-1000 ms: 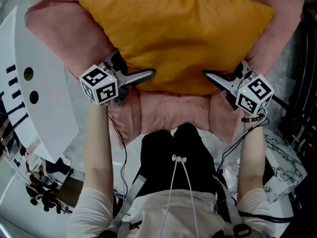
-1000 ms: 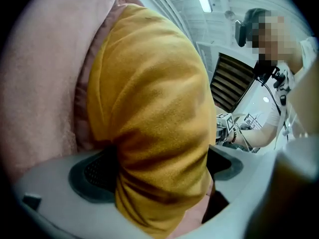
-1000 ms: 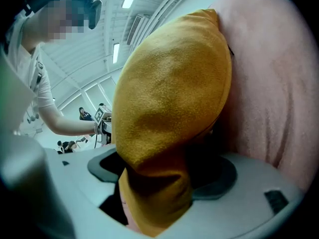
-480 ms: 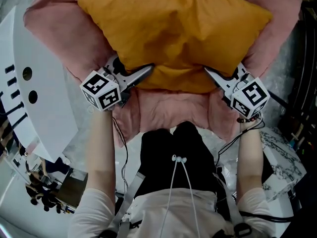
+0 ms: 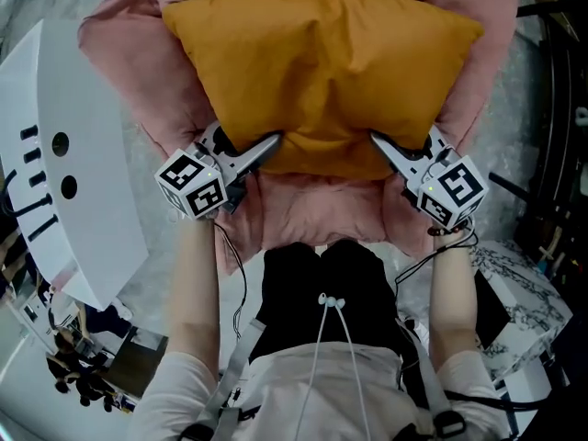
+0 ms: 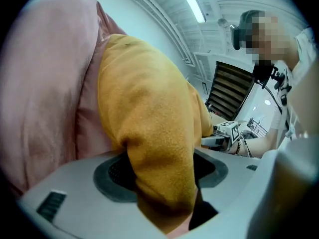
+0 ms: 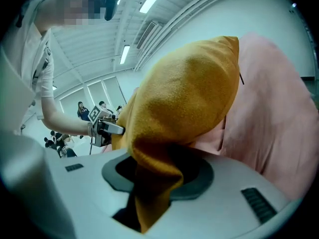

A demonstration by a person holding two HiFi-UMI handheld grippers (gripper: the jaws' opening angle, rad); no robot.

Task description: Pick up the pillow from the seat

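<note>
Overhead, pink cushioned seat (image 5: pixel 303 205) bearing orange pillow (image 5: pixel 322 62) against its backrest; left gripper (image 5: pixel 268 145) at 7 o'clock and right gripper (image 5: pixel 379 145) at 5 o'clock of it, both jaw pairs closing, pinching its front-edge fabric

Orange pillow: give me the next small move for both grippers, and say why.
Probably finish closing both grippers on the fabric before any lift. The left gripper and right gripper are closing, each with the near edge of the orange pillow bunched between its jaws, and the pillow lies on the pink seat.
</note>
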